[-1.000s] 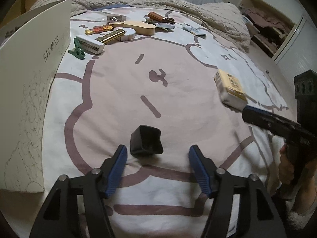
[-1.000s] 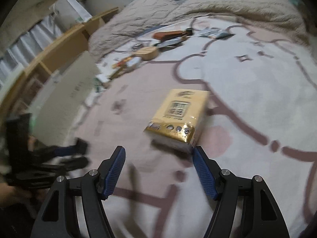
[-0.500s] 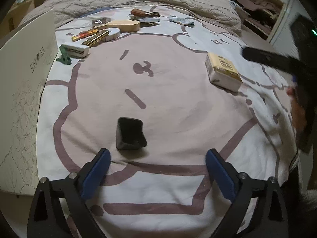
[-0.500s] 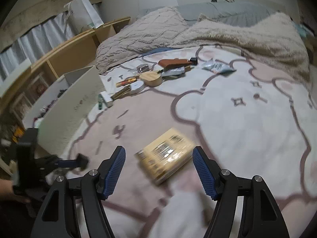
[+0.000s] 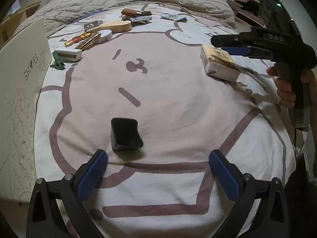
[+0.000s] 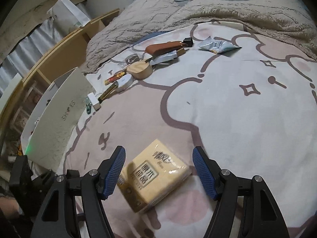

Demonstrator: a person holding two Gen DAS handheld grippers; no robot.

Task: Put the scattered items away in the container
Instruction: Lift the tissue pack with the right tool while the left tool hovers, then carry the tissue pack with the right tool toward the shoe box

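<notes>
A yellow tissue pack lies on the bed between the open fingers of my right gripper, which hovers above it; it also shows in the left wrist view. A small black cup-like item lies just ahead of my open, empty left gripper. The white shoe box stands at the bed's left edge, also in the right wrist view. The right gripper shows above the pack in the left wrist view.
Several items lie at the far side of the bed: a wooden brush, brown case, foil packet, white box, green clip. A rumpled blanket lies behind. A wooden shelf stands left.
My left gripper has opened wide and pulled back from the black item. My right gripper has lifted and come over the tissue pack, which now sits between its fingers.
</notes>
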